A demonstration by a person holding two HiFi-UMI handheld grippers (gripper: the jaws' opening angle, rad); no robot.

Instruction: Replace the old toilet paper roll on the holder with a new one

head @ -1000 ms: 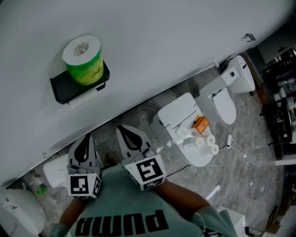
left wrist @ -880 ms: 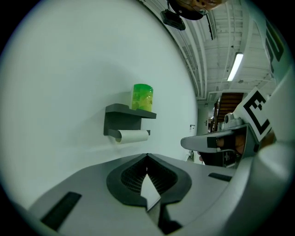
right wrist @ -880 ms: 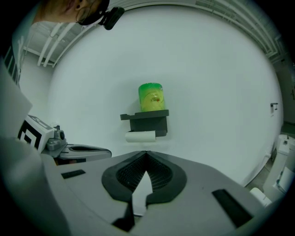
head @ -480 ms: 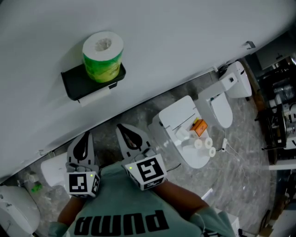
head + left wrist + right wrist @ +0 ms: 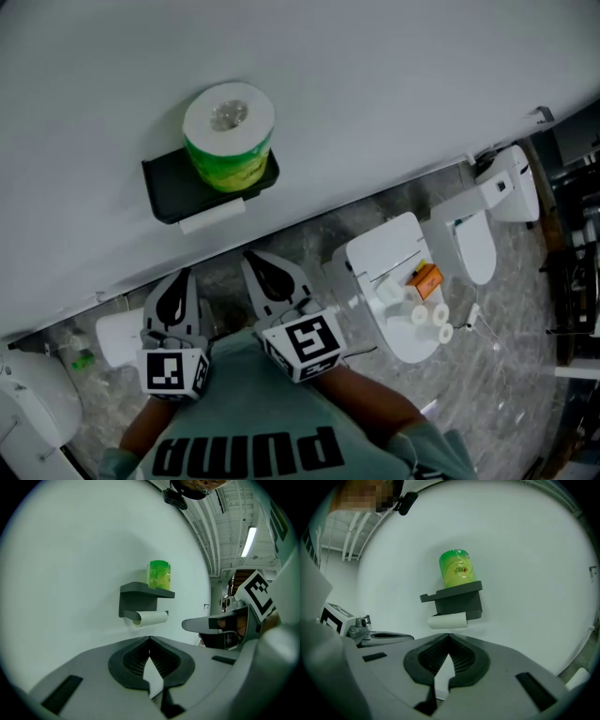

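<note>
**Both grippers shut and empty below the holder**

The left gripper (image 5: 178,277) and right gripper (image 5: 253,258) have jaws pressed together, gripping nothing. The green-wrapped new roll (image 5: 230,134) stands upright toward the right end of the holder (image 5: 167,190) shelf. The old roll (image 5: 212,216) hangs beneath.

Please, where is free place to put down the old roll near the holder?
The black wall shelf is bare left of the green-wrapped paper roll. The white toilet top is bare toward the wall; its front end is crowded with an orange box and small white rolls.
</note>
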